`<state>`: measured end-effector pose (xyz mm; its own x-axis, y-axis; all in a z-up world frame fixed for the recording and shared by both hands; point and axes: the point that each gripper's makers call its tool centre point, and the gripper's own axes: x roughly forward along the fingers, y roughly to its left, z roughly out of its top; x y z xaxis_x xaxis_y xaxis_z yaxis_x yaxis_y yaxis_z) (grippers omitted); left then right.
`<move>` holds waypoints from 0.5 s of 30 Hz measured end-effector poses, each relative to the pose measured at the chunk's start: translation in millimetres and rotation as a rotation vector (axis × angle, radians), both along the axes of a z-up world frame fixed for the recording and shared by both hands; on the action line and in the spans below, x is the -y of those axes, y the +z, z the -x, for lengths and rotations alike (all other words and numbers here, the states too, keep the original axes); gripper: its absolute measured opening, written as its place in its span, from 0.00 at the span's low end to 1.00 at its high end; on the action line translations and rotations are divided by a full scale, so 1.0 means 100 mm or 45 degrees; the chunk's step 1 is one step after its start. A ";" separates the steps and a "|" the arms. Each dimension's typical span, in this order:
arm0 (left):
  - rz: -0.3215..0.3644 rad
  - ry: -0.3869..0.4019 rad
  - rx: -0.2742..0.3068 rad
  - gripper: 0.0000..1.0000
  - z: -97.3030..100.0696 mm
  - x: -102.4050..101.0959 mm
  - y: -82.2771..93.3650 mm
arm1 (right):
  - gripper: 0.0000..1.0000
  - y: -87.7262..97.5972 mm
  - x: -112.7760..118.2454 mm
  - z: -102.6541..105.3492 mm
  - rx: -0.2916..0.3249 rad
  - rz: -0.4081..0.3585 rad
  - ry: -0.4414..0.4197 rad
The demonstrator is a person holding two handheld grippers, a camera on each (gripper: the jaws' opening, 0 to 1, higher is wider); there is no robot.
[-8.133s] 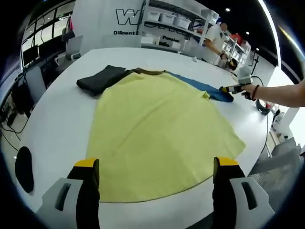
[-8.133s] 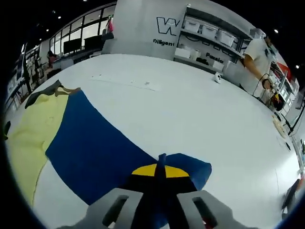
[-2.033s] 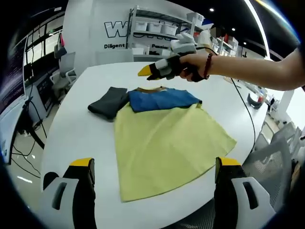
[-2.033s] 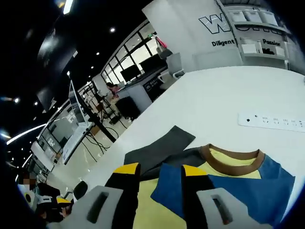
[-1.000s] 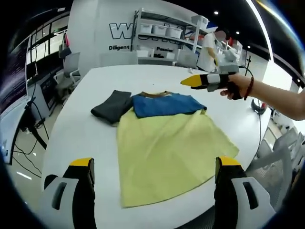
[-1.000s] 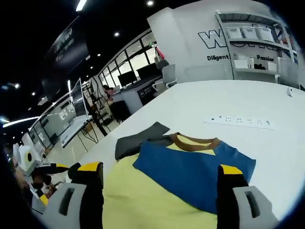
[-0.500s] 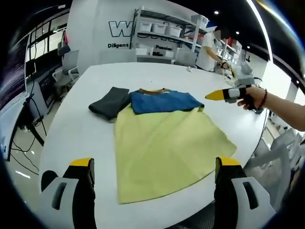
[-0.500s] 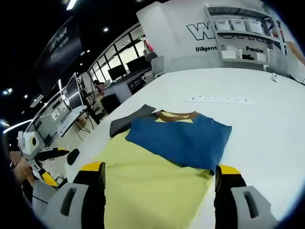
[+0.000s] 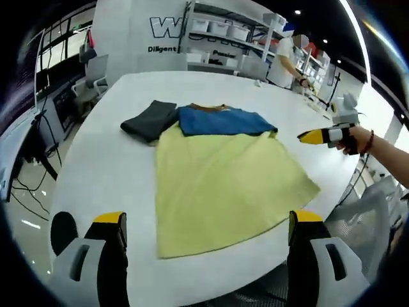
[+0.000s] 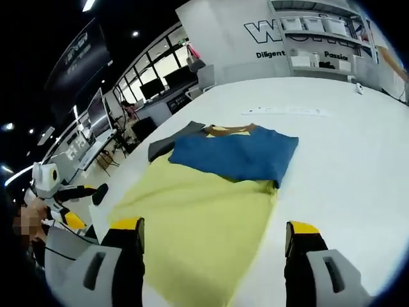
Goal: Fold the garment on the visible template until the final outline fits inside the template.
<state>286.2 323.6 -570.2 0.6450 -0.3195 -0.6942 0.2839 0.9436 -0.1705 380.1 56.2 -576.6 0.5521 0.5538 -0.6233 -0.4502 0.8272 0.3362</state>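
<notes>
A yellow shirt (image 9: 223, 182) lies flat on the white table (image 9: 108, 166), brown collar (image 9: 204, 107) at the far end. Its blue sleeve (image 9: 220, 121) is folded across the chest, while the dark grey sleeve (image 9: 150, 119) sticks out to the left. My left gripper (image 9: 208, 219) hovers open over the near hem, holding nothing. A hand holds my right gripper (image 9: 319, 135) off the shirt's right side. In the right gripper view, that gripper (image 10: 214, 227) stands open above the yellow body (image 10: 198, 211), with the blue sleeve (image 10: 236, 153) and grey sleeve (image 10: 169, 148) beyond it.
A black round object (image 9: 62, 231) sits at the table's left edge. A white power strip (image 10: 287, 111) lies on the table beyond the collar. A person (image 9: 284, 61) stands by shelves at the back. Desks and chairs stand to the left of the table.
The blue sleeve, earlier stretched out to the right in my shut right gripper, now lies folded over the chest. My right gripper has opened and drawn back to the right.
</notes>
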 end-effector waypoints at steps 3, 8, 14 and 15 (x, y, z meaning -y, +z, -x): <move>-0.005 0.015 -0.013 0.99 0.02 -0.03 -0.04 | 0.87 -0.05 0.02 0.09 -0.022 0.017 0.003; -0.008 0.051 -0.002 0.99 0.01 -0.09 -0.09 | 0.82 -0.19 0.09 0.24 -0.077 0.079 0.006; -0.023 0.085 -0.024 0.98 0.00 -0.16 -0.21 | 0.69 -0.42 0.22 0.52 -0.156 0.191 0.005; -0.014 0.090 -0.022 0.96 0.00 -0.17 -0.22 | 0.67 -0.46 0.26 0.57 -0.166 0.226 -0.004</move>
